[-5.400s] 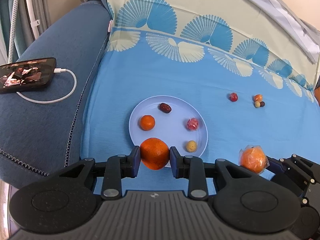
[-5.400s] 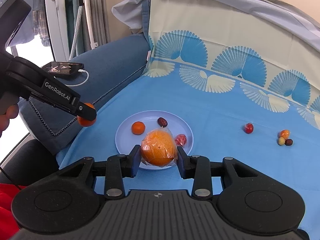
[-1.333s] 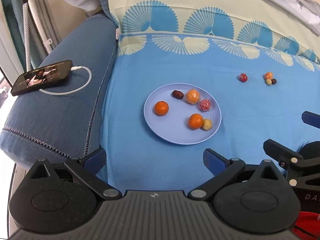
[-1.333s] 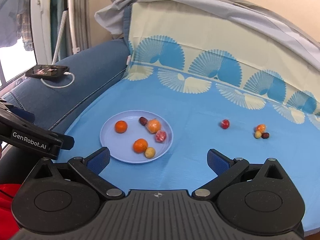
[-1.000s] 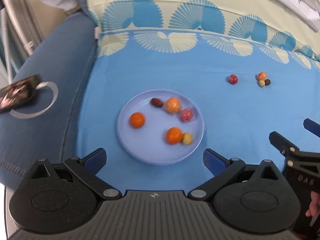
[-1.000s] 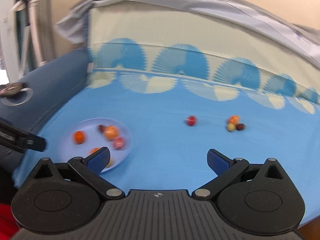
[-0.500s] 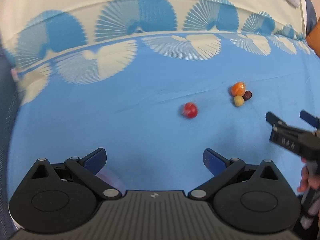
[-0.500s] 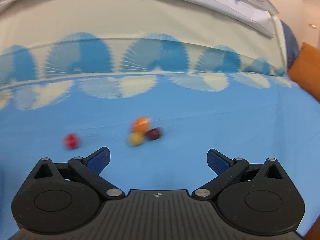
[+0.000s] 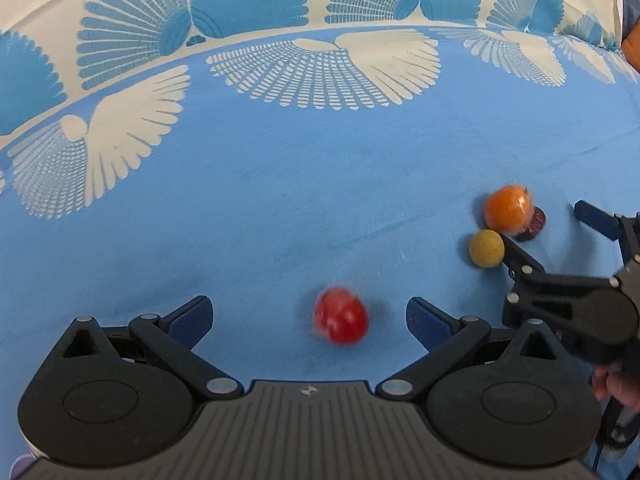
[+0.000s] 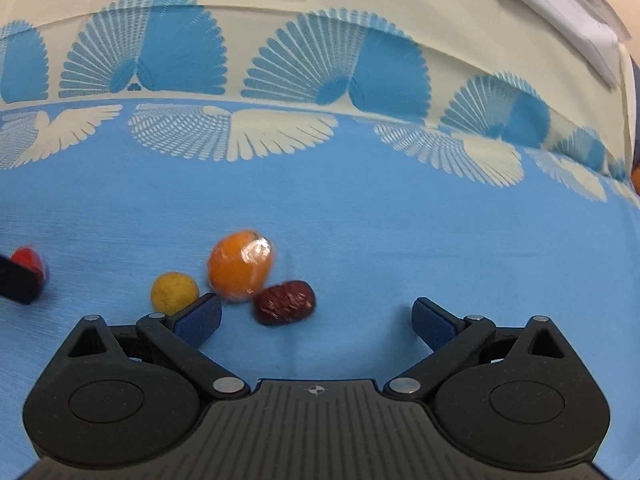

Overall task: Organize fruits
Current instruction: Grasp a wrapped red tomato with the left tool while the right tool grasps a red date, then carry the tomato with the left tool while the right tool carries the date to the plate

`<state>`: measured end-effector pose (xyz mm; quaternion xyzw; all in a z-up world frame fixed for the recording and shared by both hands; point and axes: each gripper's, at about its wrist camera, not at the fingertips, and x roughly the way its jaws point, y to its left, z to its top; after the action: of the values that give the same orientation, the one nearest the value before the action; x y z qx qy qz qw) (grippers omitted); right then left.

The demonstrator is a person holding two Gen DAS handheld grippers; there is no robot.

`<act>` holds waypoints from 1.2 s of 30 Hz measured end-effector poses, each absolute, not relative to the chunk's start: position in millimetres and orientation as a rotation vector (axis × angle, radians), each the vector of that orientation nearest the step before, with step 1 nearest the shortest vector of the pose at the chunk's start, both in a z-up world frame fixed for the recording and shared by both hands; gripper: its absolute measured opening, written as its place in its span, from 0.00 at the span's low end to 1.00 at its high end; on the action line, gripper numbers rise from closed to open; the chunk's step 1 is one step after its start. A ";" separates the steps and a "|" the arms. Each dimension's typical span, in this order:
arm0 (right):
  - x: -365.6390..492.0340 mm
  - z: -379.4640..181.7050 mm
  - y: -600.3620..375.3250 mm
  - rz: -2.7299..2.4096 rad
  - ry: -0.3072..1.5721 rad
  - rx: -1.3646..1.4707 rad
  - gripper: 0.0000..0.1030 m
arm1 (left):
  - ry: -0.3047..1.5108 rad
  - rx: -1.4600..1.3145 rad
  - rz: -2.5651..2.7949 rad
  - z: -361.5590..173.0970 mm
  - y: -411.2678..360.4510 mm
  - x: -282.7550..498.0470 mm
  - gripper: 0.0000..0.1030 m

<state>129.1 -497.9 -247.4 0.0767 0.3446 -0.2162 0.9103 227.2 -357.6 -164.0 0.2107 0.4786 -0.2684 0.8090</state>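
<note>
A small red fruit (image 9: 341,315) lies on the blue cloth between the wide-apart fingers of my left gripper (image 9: 308,317), which touch nothing. To its right sit a wrapped orange fruit (image 9: 508,208), a yellow ball-shaped fruit (image 9: 486,248) and a dark red date (image 9: 534,224). In the right wrist view the date (image 10: 285,303) lies between the fingers of my right gripper (image 10: 316,318), nearer the left one; the jaws are closing and press on nothing. The orange fruit (image 10: 240,266) and yellow fruit (image 10: 174,292) sit just beyond the left fingertip (image 10: 200,316). The red fruit (image 10: 27,262) is at the far left.
The blue cloth (image 9: 280,184) with pale fan patterns rises into a cream backrest (image 10: 280,40) behind the fruits. The right gripper (image 9: 560,240) and a hand (image 9: 616,388) fill the right edge of the left wrist view. The plate is out of view.
Both grippers have swung right, away from the plate, and dropped close to the cloth. The red fruit now lies between the left fingers and the date between the right ones.
</note>
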 end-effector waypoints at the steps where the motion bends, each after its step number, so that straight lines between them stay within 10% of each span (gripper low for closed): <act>1: 129.0 -247.2 -498.2 -0.436 0.703 0.165 0.88 | 1.021 0.445 -0.576 -164.6 -358.9 228.6 1.00; 2: 128.0 -247.1 -498.9 -0.415 0.692 0.179 0.83 | 1.018 0.435 -0.577 -164.7 -359.3 229.4 0.95; 5: 124.4 -244.4 -494.6 -0.353 0.671 0.198 0.49 | 1.068 0.414 -0.614 -168.4 -360.5 232.2 0.29; 7: 125.8 -242.5 -488.0 -0.340 0.673 0.212 0.32 | 1.063 0.398 -0.608 -167.8 -357.1 230.5 0.29; 36: -74.0 -35.3 -290.2 -0.131 0.610 0.283 0.32 | 1.001 0.250 -0.479 -4.4 -75.6 22.4 0.29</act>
<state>-74.0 -290.2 -35.3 0.1387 0.2992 -0.0643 0.9419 22.4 -75.6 -4.4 0.1184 0.4737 -0.2266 0.8427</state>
